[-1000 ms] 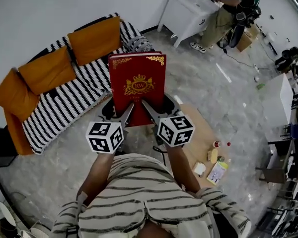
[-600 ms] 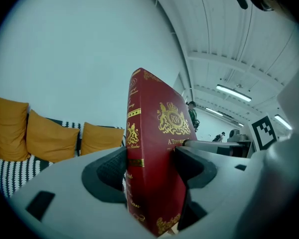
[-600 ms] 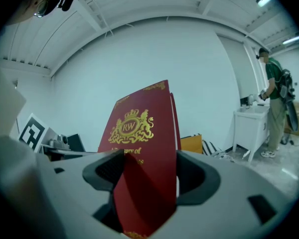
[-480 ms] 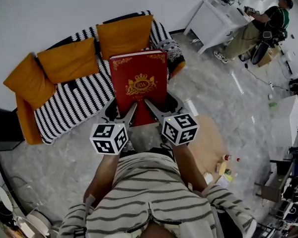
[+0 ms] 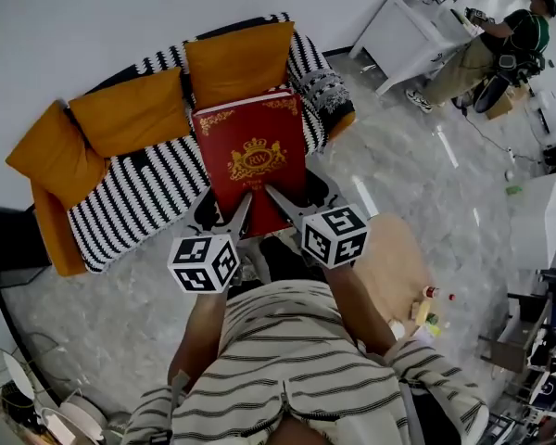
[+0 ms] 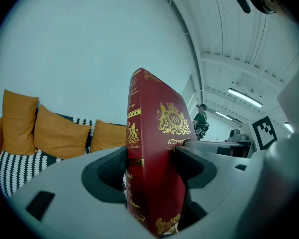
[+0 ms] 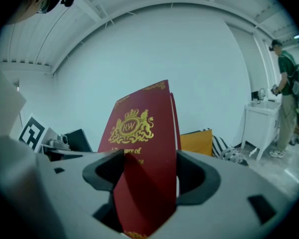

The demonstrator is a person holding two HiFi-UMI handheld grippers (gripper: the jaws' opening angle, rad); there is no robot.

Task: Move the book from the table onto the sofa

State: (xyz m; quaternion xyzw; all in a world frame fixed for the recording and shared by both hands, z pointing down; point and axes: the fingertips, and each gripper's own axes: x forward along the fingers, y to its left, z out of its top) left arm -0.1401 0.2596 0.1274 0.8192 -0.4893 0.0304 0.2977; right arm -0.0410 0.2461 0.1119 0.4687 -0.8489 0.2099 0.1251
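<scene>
**A:** The left gripper [image 5: 233, 217] is clamped on the bottom edge of the red book [image 5: 253, 151]. The right gripper [image 5: 284, 206] pinches that same edge just beside it.

**B:** Both closed on it, then?

**A:** Yes. In the left gripper view the spine and front cover stand between the pads with no gap. In the right gripper view the crested cover fills the space between the jaws.

**B:** Why two grips on one edge?

**A:** I'd say it's because this is a big hardcover. One pinch at the bottom would let it swing, and two side by side keep it steady. The cover faces the holder.

**B:** Where is the book in the room?

**A:** It is in the air in front of the holder's chest. The wooden table [image 5: 389, 262] is off to the right, well apart from the book. In the head view the book's top edge overlaps the striped seat of the sofa [image 5: 139, 197]. I can't see it touching anything but the jaws.

**B:** So what's left to do?

**A:** By my reading it needs a short reach forward, then lowering flat. The orange cushions [image 5: 130, 109] line the back, so the bare front of the seat looks like the place to set it down.

**B:** Any risk?

**A:** If one gripper lets go early, the book may tip or twist in the other.
</scene>
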